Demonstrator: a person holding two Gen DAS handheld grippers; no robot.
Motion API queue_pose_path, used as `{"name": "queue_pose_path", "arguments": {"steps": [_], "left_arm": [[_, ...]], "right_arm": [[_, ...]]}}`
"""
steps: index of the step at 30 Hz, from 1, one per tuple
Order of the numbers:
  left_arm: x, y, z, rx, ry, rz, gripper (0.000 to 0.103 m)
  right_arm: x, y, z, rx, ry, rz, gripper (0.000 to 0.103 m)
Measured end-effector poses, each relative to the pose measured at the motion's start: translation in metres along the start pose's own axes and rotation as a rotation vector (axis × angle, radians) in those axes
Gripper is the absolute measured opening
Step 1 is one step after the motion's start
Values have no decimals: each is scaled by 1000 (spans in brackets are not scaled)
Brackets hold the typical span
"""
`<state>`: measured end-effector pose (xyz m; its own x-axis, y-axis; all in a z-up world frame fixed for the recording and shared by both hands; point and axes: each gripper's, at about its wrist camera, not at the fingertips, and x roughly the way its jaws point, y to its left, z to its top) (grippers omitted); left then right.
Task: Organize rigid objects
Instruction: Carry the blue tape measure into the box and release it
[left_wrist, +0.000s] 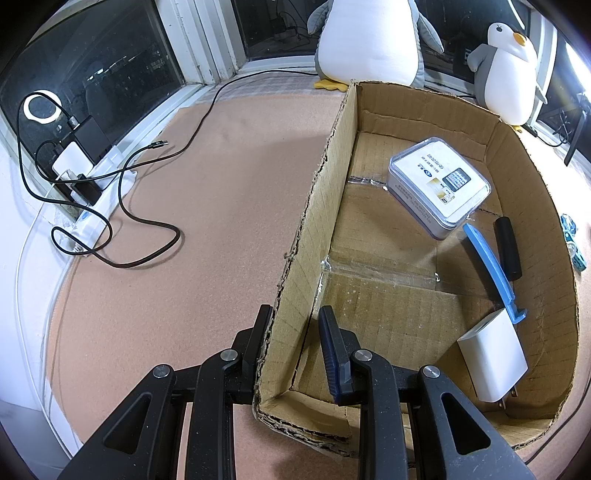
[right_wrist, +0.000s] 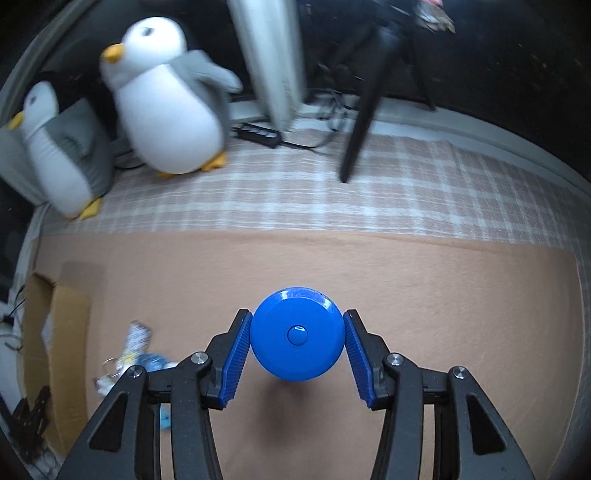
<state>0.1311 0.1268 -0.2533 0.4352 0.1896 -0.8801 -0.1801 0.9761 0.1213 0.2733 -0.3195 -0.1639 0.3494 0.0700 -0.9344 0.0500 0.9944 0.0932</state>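
- The left gripper (left_wrist: 295, 325) is clamped on the cardboard box (left_wrist: 325, 206) wall at 6 o'clock.
- The right gripper (right_wrist: 297, 347) is clamped on a blue round case (right_wrist: 297, 334), at 6 o'clock, above the mat (right_wrist: 443, 295).

Blue round disc (right_wrist: 296, 334) clamped, cardboard box (left_wrist: 325, 206) holding items

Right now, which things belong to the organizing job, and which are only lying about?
Job:
cardboard box
tin case
white charger
blue disc, gripped by the right tongs

Lying about:
plush penguins
black cable
power strip
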Motion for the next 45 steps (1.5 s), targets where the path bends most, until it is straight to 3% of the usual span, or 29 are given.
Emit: {"name": "queue_pose_path", "arguments": {"steps": [14,29,34,45], "left_arm": [[0,3,-1,-11,-8,-11,26],[2,8,-2,-30,-17,-32,26],[1,9,-3,-33,-18,-37,26],[1,9,-3,-41,-19,-40,26]], "right_arm": [[-44,151,-27,-286,-46,205,46],[-18,292,-76,-531,71,386,46],[2,323,-96,-573,122,411,46],[26,344,-109,-574,180,435,46]]}}
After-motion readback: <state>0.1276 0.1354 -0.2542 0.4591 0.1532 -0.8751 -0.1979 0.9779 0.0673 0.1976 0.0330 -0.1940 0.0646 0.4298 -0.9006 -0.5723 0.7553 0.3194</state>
